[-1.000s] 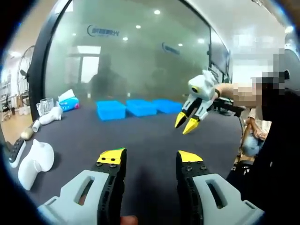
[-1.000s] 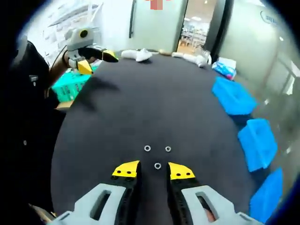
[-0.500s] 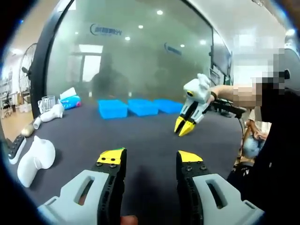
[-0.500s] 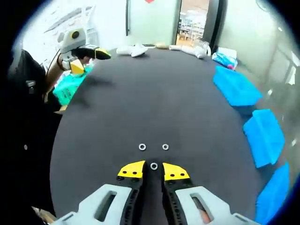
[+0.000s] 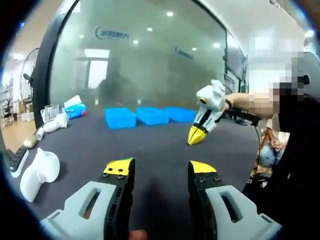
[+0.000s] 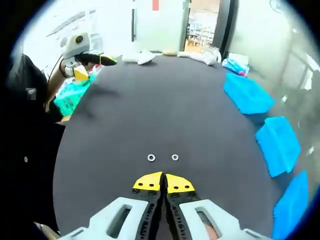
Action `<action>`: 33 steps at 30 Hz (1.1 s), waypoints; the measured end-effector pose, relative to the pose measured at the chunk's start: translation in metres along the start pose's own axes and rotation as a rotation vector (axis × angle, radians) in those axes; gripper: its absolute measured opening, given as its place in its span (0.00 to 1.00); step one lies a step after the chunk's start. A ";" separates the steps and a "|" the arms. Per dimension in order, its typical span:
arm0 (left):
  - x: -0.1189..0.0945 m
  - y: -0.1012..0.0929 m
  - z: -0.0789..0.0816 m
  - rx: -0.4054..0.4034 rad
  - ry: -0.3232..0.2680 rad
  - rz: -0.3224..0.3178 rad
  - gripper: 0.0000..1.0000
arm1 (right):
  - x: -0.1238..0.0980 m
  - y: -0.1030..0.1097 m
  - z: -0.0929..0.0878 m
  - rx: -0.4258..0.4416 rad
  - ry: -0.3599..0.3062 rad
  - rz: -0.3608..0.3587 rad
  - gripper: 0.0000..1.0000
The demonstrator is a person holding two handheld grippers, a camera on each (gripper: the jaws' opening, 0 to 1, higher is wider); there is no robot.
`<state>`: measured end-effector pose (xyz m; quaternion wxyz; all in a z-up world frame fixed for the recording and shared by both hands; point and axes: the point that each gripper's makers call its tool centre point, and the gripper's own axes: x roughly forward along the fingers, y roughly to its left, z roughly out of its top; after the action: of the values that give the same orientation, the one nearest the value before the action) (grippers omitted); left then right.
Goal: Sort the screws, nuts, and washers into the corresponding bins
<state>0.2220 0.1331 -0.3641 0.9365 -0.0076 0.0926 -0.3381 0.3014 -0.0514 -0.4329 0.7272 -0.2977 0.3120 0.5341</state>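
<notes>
Two small metal rings (image 6: 151,158) (image 6: 175,157) lie on the dark table (image 6: 165,110) just ahead of my right gripper (image 6: 163,178). Its yellow-tipped jaws are shut together over the spot where a third ring lay, and that ring is hidden between them. In the left gripper view the right gripper (image 5: 196,136) points down at the table, tips together. My left gripper (image 5: 160,167) stands open above the table with nothing between its jaws; the right gripper view has the left gripper (image 6: 95,67) at the far left edge. Three blue bins (image 5: 119,118) (image 5: 151,115) (image 5: 180,113) line the table's side.
In the right gripper view the blue bins (image 6: 247,94) (image 6: 277,145) (image 6: 292,205) run along the right. A teal basket (image 6: 70,95) sits off the table's left edge. A white object (image 5: 39,172), a remote (image 5: 17,161) and a tissue pack (image 5: 75,107) lie near a glass wall.
My right gripper came down over the nearest ring and its jaws went from open to shut on it. The left gripper has stayed open and nearly still.
</notes>
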 end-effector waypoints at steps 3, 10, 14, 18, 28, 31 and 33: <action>0.001 -0.002 0.001 0.001 0.000 -0.004 0.42 | 0.000 0.001 -0.002 0.011 -0.015 -0.007 0.00; 0.002 -0.006 0.003 0.006 -0.002 -0.012 0.42 | -0.001 0.004 -0.003 0.005 -0.018 -0.006 0.00; 0.002 -0.006 0.003 0.006 -0.001 -0.009 0.42 | -0.002 0.004 -0.001 -0.007 -0.026 -0.002 0.04; 0.001 -0.005 0.003 0.009 0.003 -0.009 0.42 | -0.003 0.007 -0.001 -0.017 -0.022 0.008 0.10; 0.000 -0.007 0.001 0.006 0.006 -0.013 0.42 | 0.005 0.009 -0.003 -0.050 0.072 0.063 0.11; -0.002 -0.005 0.001 0.001 0.002 -0.008 0.42 | 0.006 0.007 -0.001 -0.050 0.081 0.070 0.10; -0.002 -0.003 0.000 0.000 0.003 -0.005 0.42 | 0.008 0.006 -0.001 -0.045 0.087 0.074 0.09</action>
<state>0.2184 0.1318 -0.3634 0.9355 -0.0073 0.0940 -0.3406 0.2974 -0.0464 -0.4404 0.6858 -0.3253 0.3421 0.5539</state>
